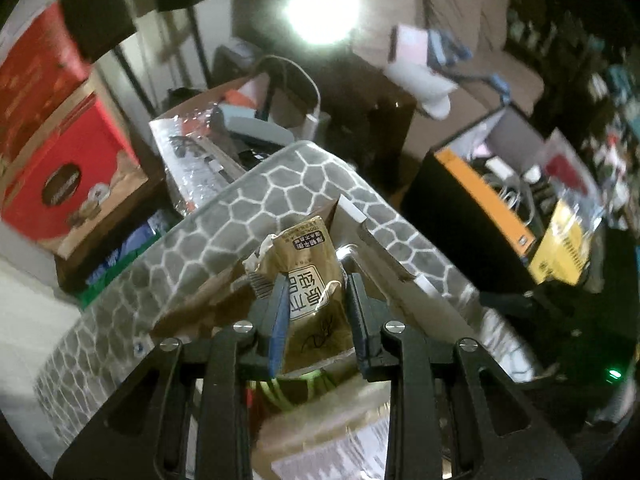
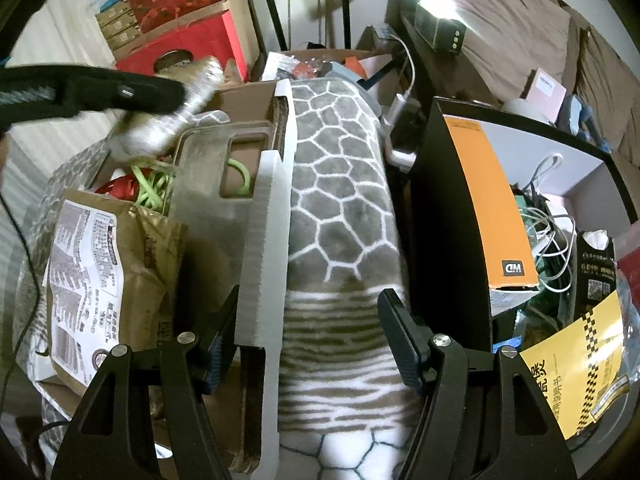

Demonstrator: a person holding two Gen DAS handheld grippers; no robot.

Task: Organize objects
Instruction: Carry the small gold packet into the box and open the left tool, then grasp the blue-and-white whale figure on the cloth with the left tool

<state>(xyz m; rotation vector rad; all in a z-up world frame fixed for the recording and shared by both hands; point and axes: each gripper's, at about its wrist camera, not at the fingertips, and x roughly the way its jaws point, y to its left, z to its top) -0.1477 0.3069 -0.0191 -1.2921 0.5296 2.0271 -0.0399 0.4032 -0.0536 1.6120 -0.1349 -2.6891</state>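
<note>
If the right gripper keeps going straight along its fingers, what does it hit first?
Probably the grey patterned mat draped over the box: the right gripper points down at it, jaws open and astride the mat and the white foam edge. Depth is unclear, but nothing else shows in that line.

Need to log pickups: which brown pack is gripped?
The crumpled pack, clamped between the left gripper's pads and held up. The other pack, with the white printed label, lies loose with no gripper on it.
</note>
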